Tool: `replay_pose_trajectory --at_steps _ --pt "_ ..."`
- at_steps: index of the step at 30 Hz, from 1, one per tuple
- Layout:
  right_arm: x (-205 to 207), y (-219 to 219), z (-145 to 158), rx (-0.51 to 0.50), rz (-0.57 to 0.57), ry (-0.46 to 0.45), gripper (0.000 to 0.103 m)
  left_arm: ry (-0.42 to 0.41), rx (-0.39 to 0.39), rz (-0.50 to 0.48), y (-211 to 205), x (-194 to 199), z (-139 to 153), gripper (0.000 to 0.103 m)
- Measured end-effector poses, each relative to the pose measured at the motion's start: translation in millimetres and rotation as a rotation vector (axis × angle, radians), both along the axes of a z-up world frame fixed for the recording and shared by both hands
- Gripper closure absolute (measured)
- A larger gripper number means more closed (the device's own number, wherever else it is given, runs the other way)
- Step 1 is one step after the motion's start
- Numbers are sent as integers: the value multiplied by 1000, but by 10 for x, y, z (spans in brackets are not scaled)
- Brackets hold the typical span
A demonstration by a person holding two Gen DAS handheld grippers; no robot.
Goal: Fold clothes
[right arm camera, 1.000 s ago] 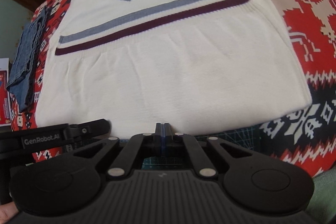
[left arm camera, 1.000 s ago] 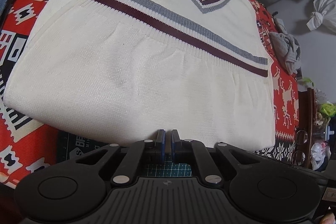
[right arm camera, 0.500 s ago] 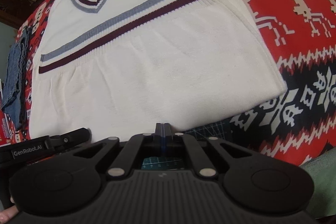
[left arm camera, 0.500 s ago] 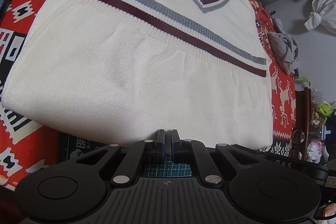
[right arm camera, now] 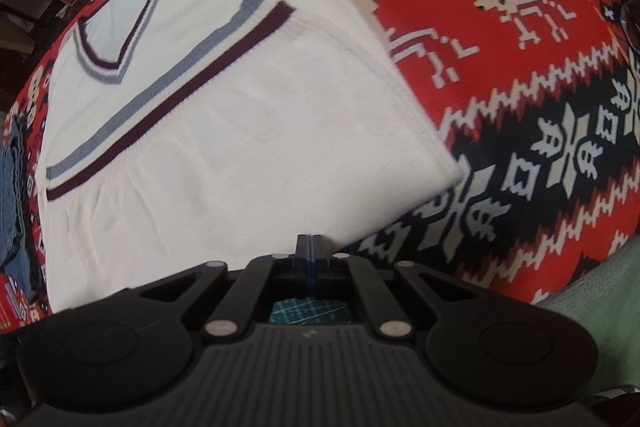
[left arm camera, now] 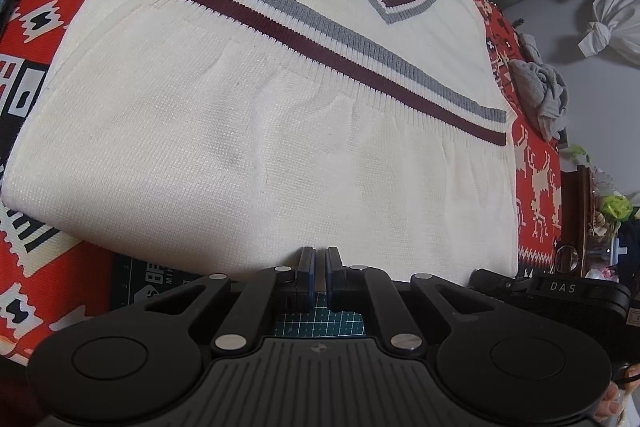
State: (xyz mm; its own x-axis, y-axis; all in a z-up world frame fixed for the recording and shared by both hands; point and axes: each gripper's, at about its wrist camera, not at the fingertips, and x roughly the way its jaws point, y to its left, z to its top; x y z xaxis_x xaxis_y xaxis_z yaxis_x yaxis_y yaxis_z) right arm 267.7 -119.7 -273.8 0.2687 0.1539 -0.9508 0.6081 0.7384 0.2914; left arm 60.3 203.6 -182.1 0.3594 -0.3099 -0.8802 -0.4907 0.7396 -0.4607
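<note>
So the cream V-neck sweater vest point(left arm camera: 256, 131) is lying folded on the red patterned blanket point(right arm camera: 520, 75), bottom hem flipped up so its 2 stripes, grey and maroon, run straight across the chest just below the V-neck. Left gripper point(left arm camera: 319, 269) sits right at the vest's near folded edge with only a narrow slit between its blue pads, nothing pinched. Right gripper point(right arm camera: 310, 251) is at the same edge, closer to the vest's right corner, pads pressed fully together on nothing. Folded jeans point(right arm camera: 12, 195) lie just beyond the vest's left side, and a crumpled grey cloth point(left arm camera: 540, 91) beyond its right.
</note>
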Motion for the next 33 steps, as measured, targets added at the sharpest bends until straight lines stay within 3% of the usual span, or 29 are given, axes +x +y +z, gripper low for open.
replay_pose_trajectory --at_steps 12,16,19,22,27,30,33 --pt "-148 -632 -45 -43 -181 48 103 2 -11 0 20 -6 7 96" --pt "-175 -730 -24 -34 -221 30 103 3 -18 2 35 -10 3 96" --pt "-182 -735 25 -110 -235 41 99 4 -18 2 37 -5 4 96" --pt "-214 -761 38 -76 -252 24 99 5 -16 1 33 1 6 96" --pt "-156 -513 168 -84 -155 -58 99 5 -15 1 28 1 5 96" --pt "-55 -320 152 -83 -75 -64 97 5 -12 1 28 3 5 96" --pt "29 -130 66 -19 1 -46 96 5 -8 1 20 7 7 96"
